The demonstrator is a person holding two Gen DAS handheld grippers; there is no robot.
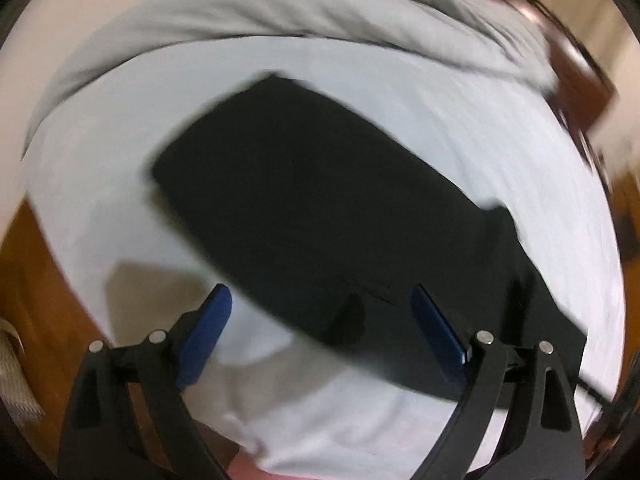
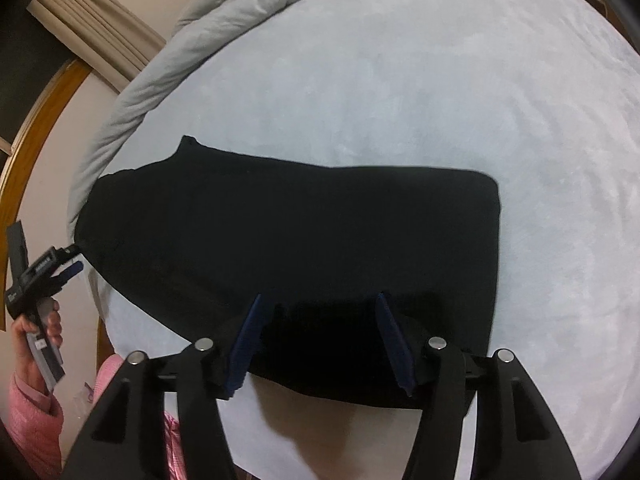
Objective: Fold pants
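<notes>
1. Black pants (image 2: 296,248) lie folded on the bed (image 2: 440,80), long axis crosswise to my right fingers (image 2: 320,300).
2. Both fingers spread, empty; right hovers nearer, left fingers (image 1: 320,292) at the pants' end.

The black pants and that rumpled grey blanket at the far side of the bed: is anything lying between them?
Nothing: in the right wrist view only bare pale sheet separates the black pants from the grey blanket.

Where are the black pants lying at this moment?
The black pants lie folded flat on the light blue sheet, central in both wrist views. Both open grippers are at their near edge, and the grey blanket is bunched beyond them.
</notes>
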